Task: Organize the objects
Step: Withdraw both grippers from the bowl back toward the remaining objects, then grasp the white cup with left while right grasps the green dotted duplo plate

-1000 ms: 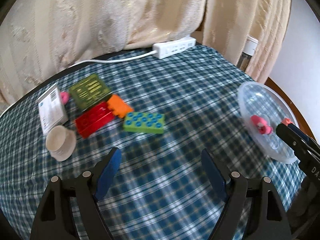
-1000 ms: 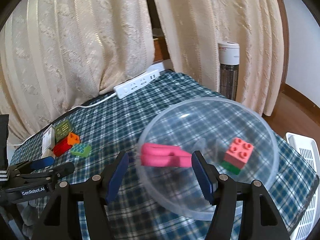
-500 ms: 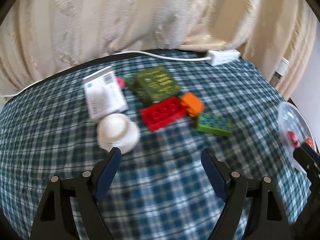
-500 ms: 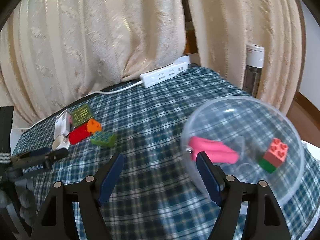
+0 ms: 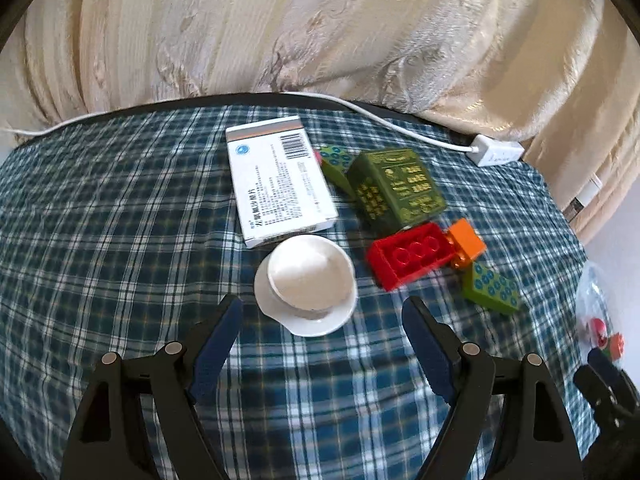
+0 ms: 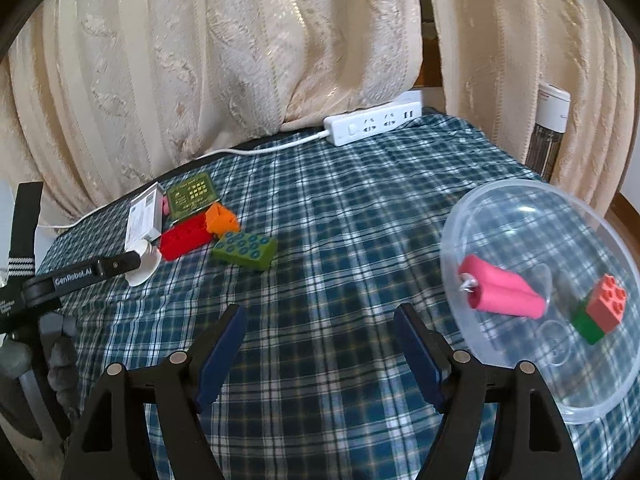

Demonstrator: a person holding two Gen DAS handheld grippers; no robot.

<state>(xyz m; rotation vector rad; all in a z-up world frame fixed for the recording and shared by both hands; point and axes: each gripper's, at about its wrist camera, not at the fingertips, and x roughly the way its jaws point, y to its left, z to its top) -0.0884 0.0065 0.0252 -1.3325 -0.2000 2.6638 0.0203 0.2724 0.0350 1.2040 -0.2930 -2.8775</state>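
Note:
My left gripper (image 5: pixel 320 336) is open and empty, just short of a white cup (image 5: pixel 306 284) lying on the checked cloth. Behind it lie a white medicine box (image 5: pixel 276 180), a dark green box (image 5: pixel 396 190), a red brick (image 5: pixel 412 254), an orange brick (image 5: pixel 466 240) and a green brick (image 5: pixel 492 288). My right gripper (image 6: pixel 320 344) is open and empty over the cloth. To its right a clear bowl (image 6: pixel 520 216) holds a pink roll (image 6: pixel 500 292) and a red-and-green brick (image 6: pixel 600 314).
A white power strip (image 6: pixel 372 122) with its cable lies at the table's far edge by the cream curtains (image 6: pixel 240 40). A white heater (image 6: pixel 548 128) stands behind the table at the right. The left gripper's arm (image 6: pixel 80 274) shows in the right wrist view.
My left gripper has swung left and closer to the white cup, which now lies between its fingers' line. My right gripper has drawn back left from the bowl, leaving the pink roll inside.

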